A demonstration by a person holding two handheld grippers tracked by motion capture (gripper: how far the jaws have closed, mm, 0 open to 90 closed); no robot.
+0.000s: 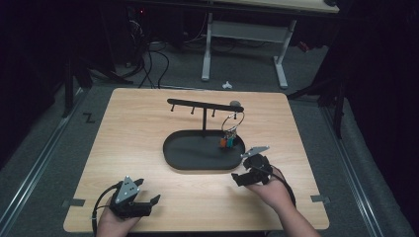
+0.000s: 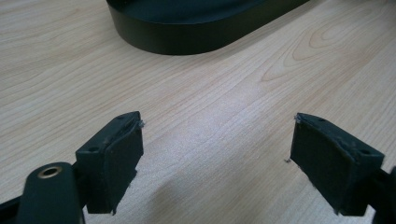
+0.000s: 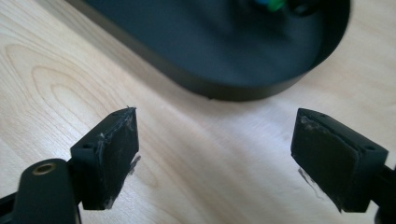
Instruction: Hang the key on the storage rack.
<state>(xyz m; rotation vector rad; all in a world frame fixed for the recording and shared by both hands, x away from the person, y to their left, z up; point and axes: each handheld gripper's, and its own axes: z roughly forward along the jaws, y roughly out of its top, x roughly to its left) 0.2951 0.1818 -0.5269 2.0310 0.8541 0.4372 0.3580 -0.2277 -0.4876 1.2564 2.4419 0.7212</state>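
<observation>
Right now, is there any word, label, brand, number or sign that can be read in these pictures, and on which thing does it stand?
"Z": a dark mark shaped like this letter on the grey floor, left of the table.
Nothing else is readable: the key tags on the ring are too small.

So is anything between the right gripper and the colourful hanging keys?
Only the low wall of the black oval tray; the right gripper has bare wooden table up to it, and the colourful keys hang just beyond.

Keys (image 1: 228, 141) in tray (image 1: 178, 159) (under stand (image 1: 204, 116)).
</observation>
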